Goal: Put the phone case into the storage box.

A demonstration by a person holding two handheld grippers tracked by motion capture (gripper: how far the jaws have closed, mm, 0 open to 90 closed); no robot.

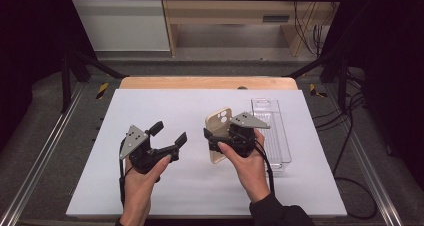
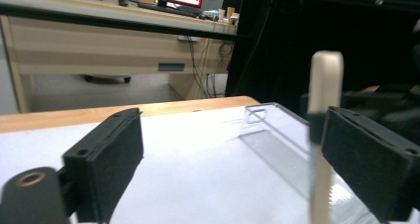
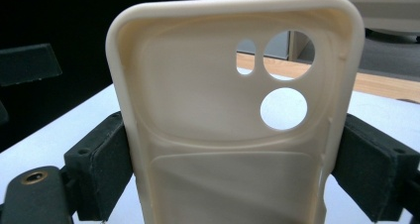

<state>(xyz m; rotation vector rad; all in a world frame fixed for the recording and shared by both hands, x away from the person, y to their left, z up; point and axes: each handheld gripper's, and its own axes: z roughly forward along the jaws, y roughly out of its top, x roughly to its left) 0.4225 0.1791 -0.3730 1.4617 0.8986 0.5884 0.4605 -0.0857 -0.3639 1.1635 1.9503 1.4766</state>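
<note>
1. Cream soft-plastic phone case [image 3: 233,120]: upright above the white surface [image 1: 150,186], centre-right, clamped across its side edges by the right gripper [image 1: 226,136].
2. Handling, judged: light, flexible, slightly grippy; hold by the edges, not the thin back.
3. Left gripper [image 1: 169,134]: jaws spread, holding nothing.
4. Clear rectangular plastic tray [image 1: 280,136]: right of the case.

High view looks down on the table [image 1: 150,186]; tool cameras sit close, sharing the phone case [image 3: 223,135].

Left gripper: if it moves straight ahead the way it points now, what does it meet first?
Probably the cream phone case held upright by the right gripper; the left gripper is open, and depth is uncertain.
</note>
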